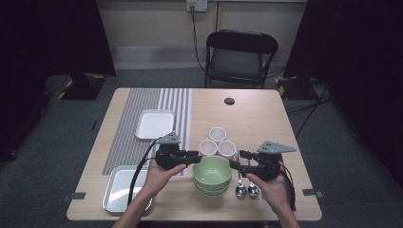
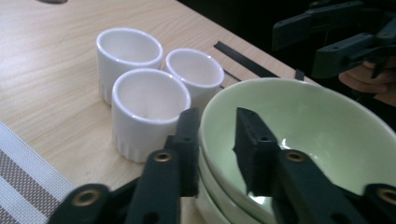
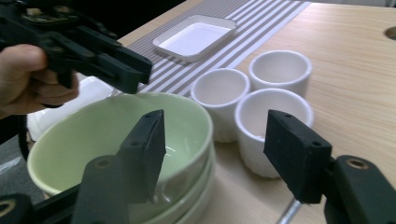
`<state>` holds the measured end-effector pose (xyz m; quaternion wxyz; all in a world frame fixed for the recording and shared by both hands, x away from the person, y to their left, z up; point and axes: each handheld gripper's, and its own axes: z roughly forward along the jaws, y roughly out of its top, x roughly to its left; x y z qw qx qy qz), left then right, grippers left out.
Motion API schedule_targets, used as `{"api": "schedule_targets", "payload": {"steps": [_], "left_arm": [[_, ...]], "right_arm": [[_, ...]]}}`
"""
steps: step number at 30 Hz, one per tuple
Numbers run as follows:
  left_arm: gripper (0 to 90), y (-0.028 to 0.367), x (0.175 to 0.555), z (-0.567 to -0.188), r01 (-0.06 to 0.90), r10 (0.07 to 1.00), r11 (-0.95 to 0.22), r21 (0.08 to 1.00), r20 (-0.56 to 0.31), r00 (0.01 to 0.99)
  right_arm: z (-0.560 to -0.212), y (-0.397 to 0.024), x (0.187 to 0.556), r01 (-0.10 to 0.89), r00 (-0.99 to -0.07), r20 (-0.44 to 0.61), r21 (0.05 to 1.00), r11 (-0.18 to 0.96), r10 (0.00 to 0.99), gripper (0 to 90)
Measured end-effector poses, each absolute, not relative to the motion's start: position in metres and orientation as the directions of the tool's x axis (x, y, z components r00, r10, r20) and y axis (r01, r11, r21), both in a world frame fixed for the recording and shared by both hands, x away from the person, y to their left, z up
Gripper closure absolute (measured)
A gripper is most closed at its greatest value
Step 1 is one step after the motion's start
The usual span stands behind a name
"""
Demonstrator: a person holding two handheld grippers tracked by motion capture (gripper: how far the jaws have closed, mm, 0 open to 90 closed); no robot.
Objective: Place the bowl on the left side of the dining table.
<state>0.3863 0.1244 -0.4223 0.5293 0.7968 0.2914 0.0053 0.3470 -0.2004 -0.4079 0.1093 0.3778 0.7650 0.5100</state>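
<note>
Bowls: a stack of pale green glazed ceramic bowls (image 1: 212, 174) sits near the front edge of the light wooden surface (image 1: 256, 114), between the two hands; it looks three deep, nested, so the top bowl's rim is the only easy place to grip.
Left gripper: the left gripper (image 1: 194, 157) stands at the stack's left rim; in the left gripper view (image 2: 215, 149) its jaws are partly spread and straddle the top bowl's wall, one pad outside, one inside; the pads stand off the rim, so nothing is held.
Right gripper: the right gripper (image 1: 235, 164) meets the right rim; in the right gripper view (image 3: 219, 149) its jaws are wide, one over the bowl's inside, the other out over a cup; no grip here either.
Reason for pose: two grippers on opposite sides suggests steadying the stack while one bowl is handled.
Cups: three white ribbed ceramic cups (image 1: 217, 142) cluster just behind the bowls, close enough to be knocked.
Spoons: two metal spoons (image 1: 247, 190) lie just right of the stack, beneath the right gripper.
Trays: a white rectangular dish (image 1: 155, 124) rests on the grey striped mat (image 1: 138, 118); a metal tray (image 1: 119, 187) sits at the front left.
</note>
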Motion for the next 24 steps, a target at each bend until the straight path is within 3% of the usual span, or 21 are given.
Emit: {"api": "schedule_targets", "payload": {"steps": [8,11,17,24], "left_arm": [[44.2,0.123,0.379,-0.418,0.455,0.435,-0.285,0.844,-0.309,0.846],[43.4,0.120,0.373,-0.416,0.439,0.452,-0.330,0.835,-0.268,0.851],[43.2,0.119,0.370,-0.413,0.433,0.427,-0.315,0.844,-0.281,0.859],[39.7,0.110,0.359,-0.407,0.391,0.409,-0.364,0.845,-0.232,0.883]], "right_arm": [[-0.417,-0.238,0.345,0.502,-0.593,0.191,0.847,0.173,0.782,33.4],[-0.424,-0.254,0.345,0.520,-0.541,0.187,0.840,0.152,0.820,30.8],[-0.440,-0.288,0.344,0.559,-0.439,0.146,0.817,0.142,0.887,27.2],[-0.465,-0.320,0.346,0.621,-0.330,0.119,0.774,0.121,0.936,22.1]]}}
